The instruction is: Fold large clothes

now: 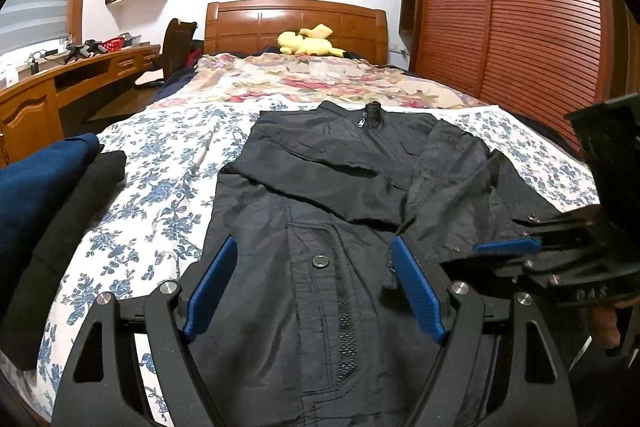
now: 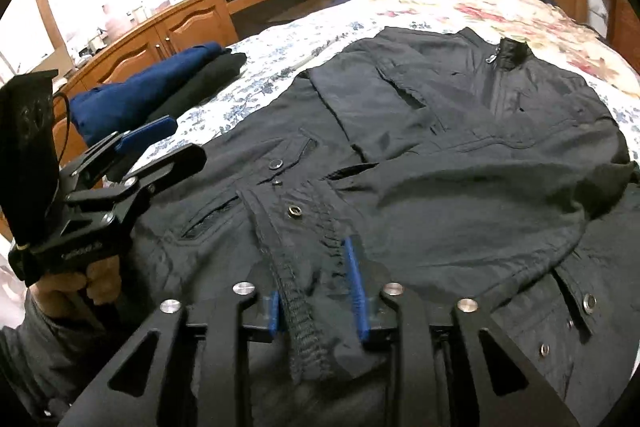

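A black zip jacket (image 1: 340, 187) lies front up on the bed, collar toward the headboard, with both sleeves folded across its front. It also shows in the right wrist view (image 2: 460, 167). My left gripper (image 1: 316, 251) is open above the jacket's lower left part, near a snap pocket, holding nothing. It shows from the side in the right wrist view (image 2: 168, 143). My right gripper (image 2: 316, 267) is shut on the jacket's elastic hem. In the left wrist view it (image 1: 480, 251) comes in from the right at the jacket's lower right edge.
A folded blue garment (image 1: 36, 187) and a folded black one (image 1: 64, 235) lie at the bed's left edge. A yellow plush toy (image 1: 308, 43) sits by the headboard. A wooden desk (image 1: 60, 83) runs along the left; a wardrobe (image 1: 512, 19) stands on the right.
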A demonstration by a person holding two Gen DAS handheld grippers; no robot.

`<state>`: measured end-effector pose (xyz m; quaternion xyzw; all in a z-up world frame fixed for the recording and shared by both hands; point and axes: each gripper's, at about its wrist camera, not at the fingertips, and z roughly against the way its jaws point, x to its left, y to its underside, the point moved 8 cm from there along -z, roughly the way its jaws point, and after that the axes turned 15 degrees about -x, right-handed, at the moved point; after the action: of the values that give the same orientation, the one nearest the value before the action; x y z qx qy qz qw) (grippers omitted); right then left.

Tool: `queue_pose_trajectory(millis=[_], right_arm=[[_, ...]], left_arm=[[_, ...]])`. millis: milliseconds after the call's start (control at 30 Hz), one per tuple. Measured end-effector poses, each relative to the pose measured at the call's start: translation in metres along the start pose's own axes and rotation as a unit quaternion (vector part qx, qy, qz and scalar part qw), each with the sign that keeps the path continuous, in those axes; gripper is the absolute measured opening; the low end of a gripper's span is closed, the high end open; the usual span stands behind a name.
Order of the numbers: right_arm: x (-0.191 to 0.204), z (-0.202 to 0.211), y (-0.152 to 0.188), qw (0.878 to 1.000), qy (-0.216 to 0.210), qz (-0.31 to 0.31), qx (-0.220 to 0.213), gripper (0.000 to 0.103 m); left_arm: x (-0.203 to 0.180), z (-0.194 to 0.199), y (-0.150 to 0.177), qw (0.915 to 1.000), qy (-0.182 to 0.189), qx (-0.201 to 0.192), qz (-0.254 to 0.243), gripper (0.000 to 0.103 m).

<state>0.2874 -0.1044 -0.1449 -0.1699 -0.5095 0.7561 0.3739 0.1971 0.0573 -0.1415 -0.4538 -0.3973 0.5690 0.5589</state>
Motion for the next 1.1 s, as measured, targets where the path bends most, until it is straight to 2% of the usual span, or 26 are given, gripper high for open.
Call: queue_pose_trajectory(millis=[133, 300, 467, 533, 633, 833, 1100], right_arm=[[0.014, 0.004, -0.005, 1.0, -0.012, 0.007, -0.007, 0.034], [0.007, 0.019, -0.007, 0.999, 0.016, 0.027, -0.026, 0.035], [-0.018, 0.027, -0.005, 0.997, 0.057, 0.029, -0.037, 0.036], [-0.028, 0.024, -0.004, 0.996, 0.071, 0.027, -0.038, 0.036], [-0.04, 0.025, -0.001, 0.995, 0.09, 0.022, -0.04, 0.036], [-0.049, 0.028, 0.008, 0.993, 0.108, 0.013, -0.038, 0.036], [-0.052, 0.04, 0.012, 0.991, 0.125, 0.013, -0.037, 0.036]], left_arm=[[-0.001, -0.001, -0.001, 1.0, 0.003, 0.0, 0.0, 0.08], [-0.011, -0.005, 0.002, 0.9999, 0.014, 0.006, -0.003, 0.08], [-0.029, -0.014, 0.009, 0.9989, 0.04, 0.022, -0.01, 0.079], [-0.037, -0.018, 0.014, 0.9977, 0.058, 0.033, -0.012, 0.061], [-0.046, -0.025, 0.024, 0.9957, 0.073, 0.057, -0.011, 0.051], [-0.052, -0.039, 0.047, 0.9914, 0.075, 0.107, -0.015, 0.051], [-0.056, -0.04, 0.054, 0.9894, 0.077, 0.122, -0.019, 0.051]])
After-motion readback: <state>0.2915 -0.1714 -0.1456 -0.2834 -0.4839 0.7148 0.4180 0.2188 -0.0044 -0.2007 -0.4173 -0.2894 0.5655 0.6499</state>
